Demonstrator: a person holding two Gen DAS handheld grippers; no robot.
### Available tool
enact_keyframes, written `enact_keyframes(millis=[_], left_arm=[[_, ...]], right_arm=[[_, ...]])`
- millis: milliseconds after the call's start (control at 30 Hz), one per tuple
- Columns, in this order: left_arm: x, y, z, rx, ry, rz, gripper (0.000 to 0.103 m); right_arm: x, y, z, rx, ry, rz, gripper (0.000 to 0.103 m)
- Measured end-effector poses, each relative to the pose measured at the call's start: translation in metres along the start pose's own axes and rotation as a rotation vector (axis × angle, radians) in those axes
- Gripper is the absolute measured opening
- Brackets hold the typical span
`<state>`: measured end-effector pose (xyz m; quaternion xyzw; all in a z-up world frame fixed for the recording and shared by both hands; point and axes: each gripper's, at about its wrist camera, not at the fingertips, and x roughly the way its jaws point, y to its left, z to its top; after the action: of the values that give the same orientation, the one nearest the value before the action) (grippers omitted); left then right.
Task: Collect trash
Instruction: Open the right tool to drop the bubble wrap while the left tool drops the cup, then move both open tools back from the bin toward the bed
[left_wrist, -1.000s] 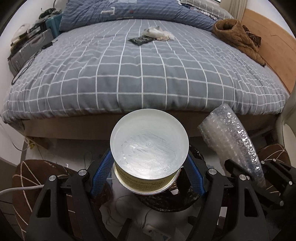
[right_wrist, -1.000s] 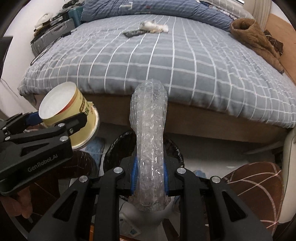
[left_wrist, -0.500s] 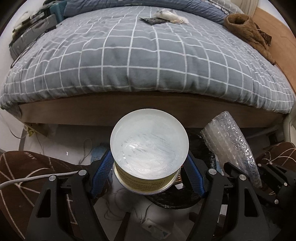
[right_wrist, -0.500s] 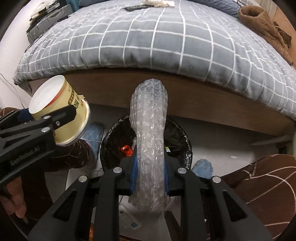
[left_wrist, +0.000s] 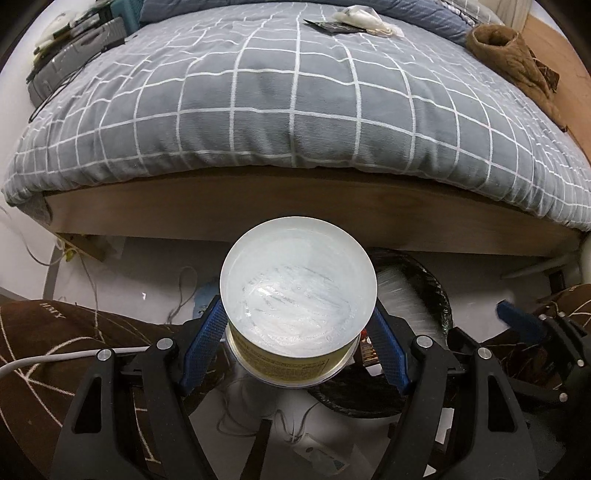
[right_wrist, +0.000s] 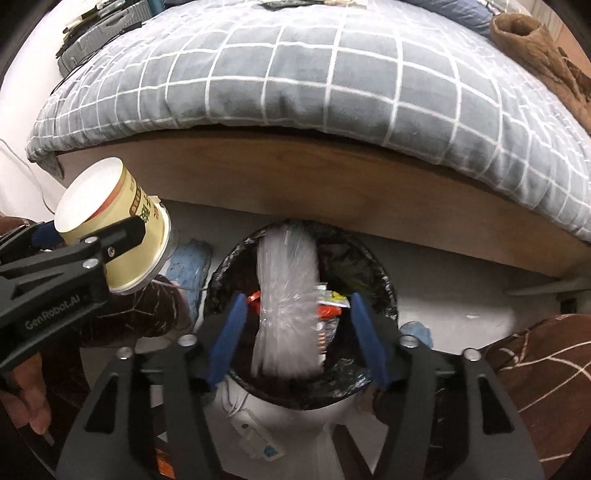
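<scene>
My bubble wrap (right_wrist: 286, 295) blurs between the just-opened pads of my right tool (right_wrist: 295, 332), untouched, over the black-lined bin (right_wrist: 384, 291). My left tool (left_wrist: 297, 332) clamps the yellow cup (left_wrist: 291, 365) beside the bed (left_wrist: 295, 110).

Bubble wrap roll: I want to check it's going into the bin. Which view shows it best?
Right wrist: the bubble wrap roll blurs between the open right gripper, over the bin. Left wrist shows only a blurred sliver beside the cup.
</scene>
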<state>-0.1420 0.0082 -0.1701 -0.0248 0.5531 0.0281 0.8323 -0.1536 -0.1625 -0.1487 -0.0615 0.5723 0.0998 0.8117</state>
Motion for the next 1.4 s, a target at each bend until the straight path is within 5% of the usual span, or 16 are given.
enact_keyframes(millis=[167,433,867,1133,1400], left_arm=[[0.001,-0.015,-0.003,0.022,0.003,-0.022,0.073],[0.003,-0.043,-0.005,0.074,0.017,-0.056,0.073],[0.008,-0.089,-0.008,0.165,0.037,-0.061,0.078],[0.016,-0.080,-0.010,0.168,0.027,-0.039,0.094],[0.006,-0.053,0.001,0.109,-0.004,-0.037,0.097]], right_arm=[[-0.011,-0.017,-0.004,0.014,-0.037,-0.032,0.080],[-0.024,-0.051,-0.010,0.087,-0.062,-0.080,0.090],[-0.041,-0.083,-0.019,0.199,-0.087,-0.125,0.091],[-0.035,-0.076,-0.017,0.183,-0.083,-0.123,0.091],[-0.039,-0.066,-0.005,0.157,-0.087,-0.092,0.091]])
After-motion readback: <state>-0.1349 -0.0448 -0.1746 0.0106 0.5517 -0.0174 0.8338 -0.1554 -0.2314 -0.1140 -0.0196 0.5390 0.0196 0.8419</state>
